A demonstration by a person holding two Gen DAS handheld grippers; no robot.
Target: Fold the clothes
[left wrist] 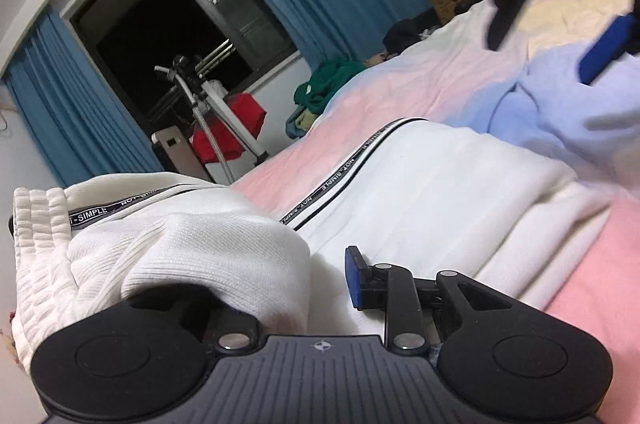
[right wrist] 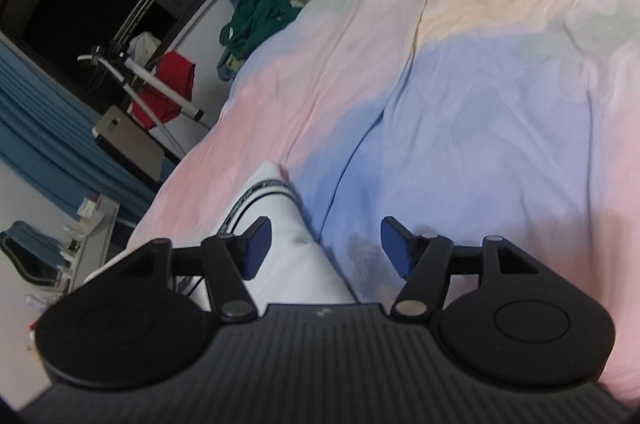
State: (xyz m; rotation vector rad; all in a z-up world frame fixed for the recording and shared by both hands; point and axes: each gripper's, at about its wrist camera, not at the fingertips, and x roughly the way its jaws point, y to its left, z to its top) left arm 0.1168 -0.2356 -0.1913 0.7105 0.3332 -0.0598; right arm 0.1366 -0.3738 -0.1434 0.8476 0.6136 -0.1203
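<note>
While my left gripper (left wrist: 320, 288) has its fingers pinching a bunched fold of the white trousers (left wrist: 420, 184), only the right blue pad (left wrist: 354, 278) shows; the left one is buried under the cloth. Most of the garment lies flat on the pastel bedsheet (left wrist: 440, 92) ahead, its black lettered stripe (left wrist: 340, 172) running away from me.

My right gripper (right wrist: 324, 246) has its fingers spread, holding nothing. One corner of the trousers (right wrist: 292, 248) lies below and between them, nearer the left pad (right wrist: 256, 246). Only the left view shows the other gripper (left wrist: 604, 50), blurred, above the sheet.
</note>
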